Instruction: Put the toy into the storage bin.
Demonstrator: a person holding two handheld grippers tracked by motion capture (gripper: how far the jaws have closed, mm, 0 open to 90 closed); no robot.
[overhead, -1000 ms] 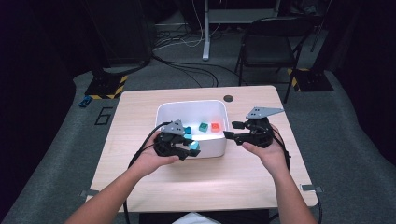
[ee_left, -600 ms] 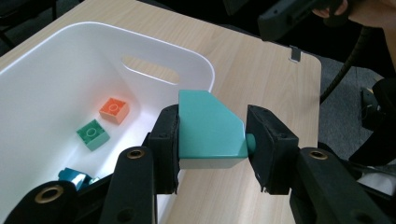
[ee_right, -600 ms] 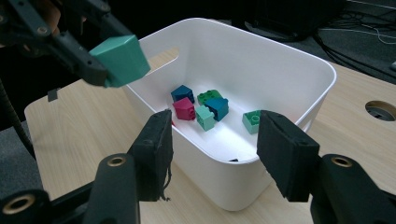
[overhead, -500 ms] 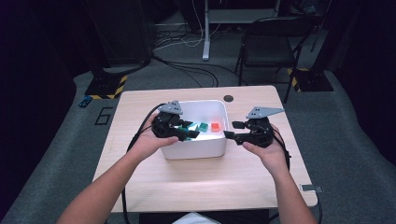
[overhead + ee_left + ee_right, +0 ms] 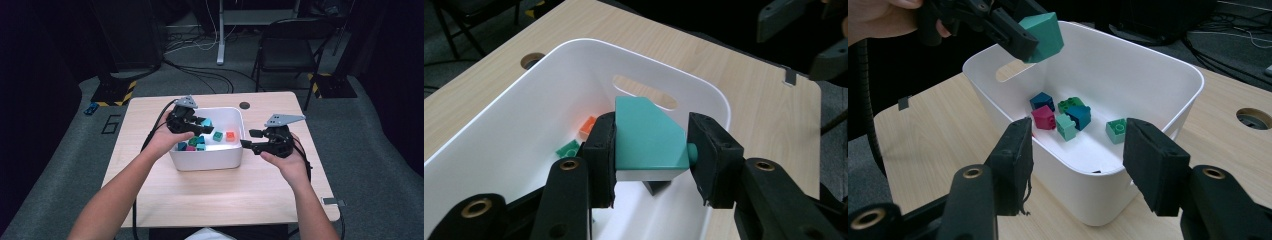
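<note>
My left gripper (image 5: 201,123) hangs over the far left part of a white bin (image 5: 205,161), shut on a teal block (image 5: 207,122). In the left gripper view the block (image 5: 649,137) has a sloped top and sits squeezed between both pads (image 5: 600,150) above the bin's inside. The right gripper view has the same block (image 5: 1041,30) held high over the bin (image 5: 1193,75). My right gripper (image 5: 248,139) stands open just outside the bin's right wall, with nothing between its jaws (image 5: 1079,145).
Several small blocks lie on the bin floor: an orange one (image 5: 230,135), a green one (image 5: 218,135), a magenta one (image 5: 1043,117) and blue ones (image 5: 1079,116). The wooden table (image 5: 210,195) has a cable hole (image 5: 244,105). A chair (image 5: 287,55) stands beyond.
My left gripper has moved up and away from the bin's near left edge to above its far left part, carrying the teal block. The right gripper has stayed put.
</note>
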